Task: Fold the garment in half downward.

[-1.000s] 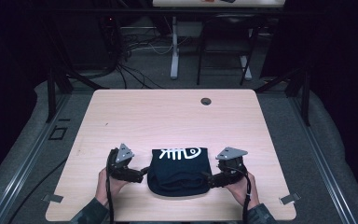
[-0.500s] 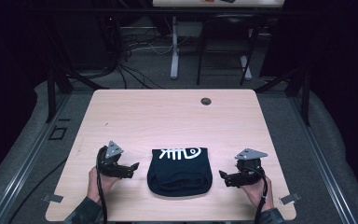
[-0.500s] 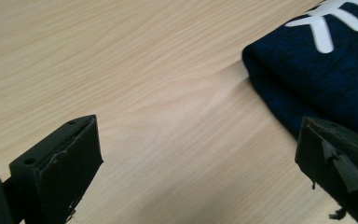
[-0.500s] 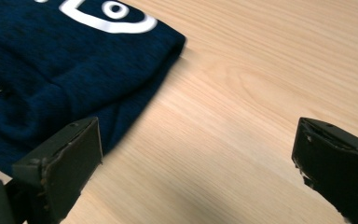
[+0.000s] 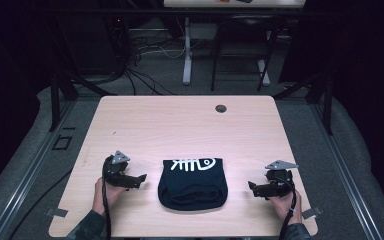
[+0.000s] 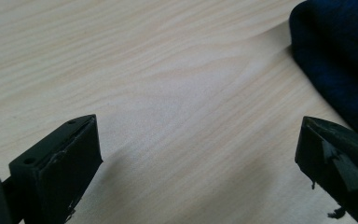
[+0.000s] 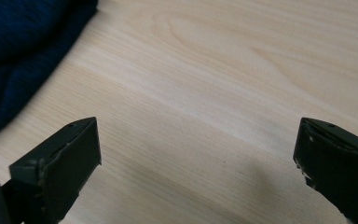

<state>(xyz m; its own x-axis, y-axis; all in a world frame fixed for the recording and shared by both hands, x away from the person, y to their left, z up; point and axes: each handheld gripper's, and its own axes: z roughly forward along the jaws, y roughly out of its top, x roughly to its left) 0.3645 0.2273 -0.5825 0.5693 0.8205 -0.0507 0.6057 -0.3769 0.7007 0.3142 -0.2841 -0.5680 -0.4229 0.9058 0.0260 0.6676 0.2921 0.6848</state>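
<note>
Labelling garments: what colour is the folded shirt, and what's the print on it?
Dark navy folded shirt with a white fish-skeleton print; clearest in the high view.

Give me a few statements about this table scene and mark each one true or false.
1. The folded shirt lies between the left tool and the right tool. True.
2. The left tool grips the shirt. False: its jaws are open over bare table, apart from the shirt.
3. The shirt has a white fish-bone print. True.
4. The right tool is shut. False: its jaws stand wide open.
5. A mug sits on the table. False: there is a small round hole near the far edge.
</note>
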